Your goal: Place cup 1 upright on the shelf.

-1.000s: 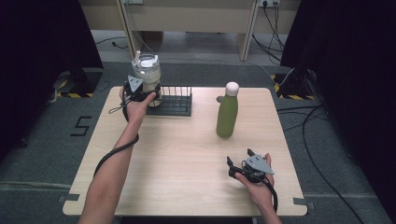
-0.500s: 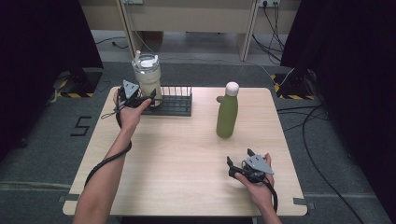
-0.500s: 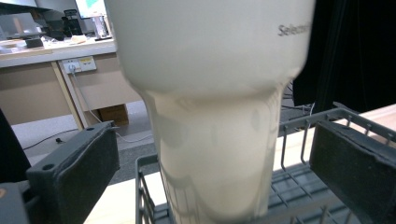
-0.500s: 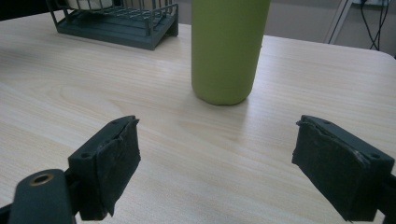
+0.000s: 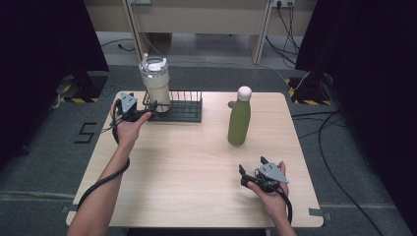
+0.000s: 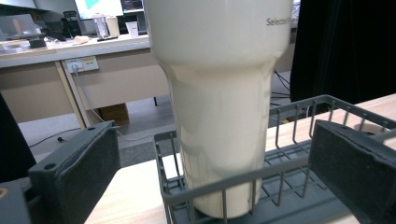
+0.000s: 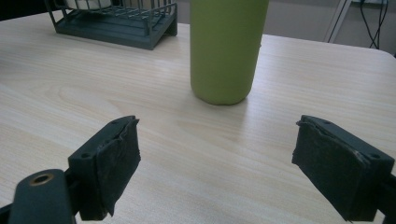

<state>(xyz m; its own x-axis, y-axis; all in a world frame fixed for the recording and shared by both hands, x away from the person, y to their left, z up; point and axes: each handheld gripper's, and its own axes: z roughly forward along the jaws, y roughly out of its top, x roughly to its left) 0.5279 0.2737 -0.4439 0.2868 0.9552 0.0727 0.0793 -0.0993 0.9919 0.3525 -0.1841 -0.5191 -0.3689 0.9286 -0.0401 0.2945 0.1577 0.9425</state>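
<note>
Right gripper (image 5: 251, 175): low in the high view, right of centre, in your right hand just above the table's near edge. Jaws spread wide with nothing between them; in the right gripper view its pads (image 7: 116, 165) sit at the lower left and lower right over bare wood.

Table (image 5: 187, 162): light wood, filling the middle of the high view.

Green bottle (image 5: 239, 117): upright, right of centre in the high view, well apart from your right gripper. In the right gripper view its lower body (image 7: 225, 49) stands at top centre, beyond the open jaws. White cap on top.

Left gripper (image 5: 147, 109): upper left of the high view, at the table's far left, held in your left hand. Jaws open, holding nothing; the pads (image 6: 84, 175) frame the lower left and lower right of the left gripper view.

Wire rack (image 5: 182, 105): dark, upper centre-left of the high view, just beside your left gripper.

Cream tumbler (image 5: 155, 83): upright in the rack's left end, clear lid on top. In the left gripper view its body (image 6: 219, 93) rises in the centre, beyond the open jaws and behind the rack's near rail (image 6: 243, 175). Whether the jaws touch the rack cannot be told.
</note>
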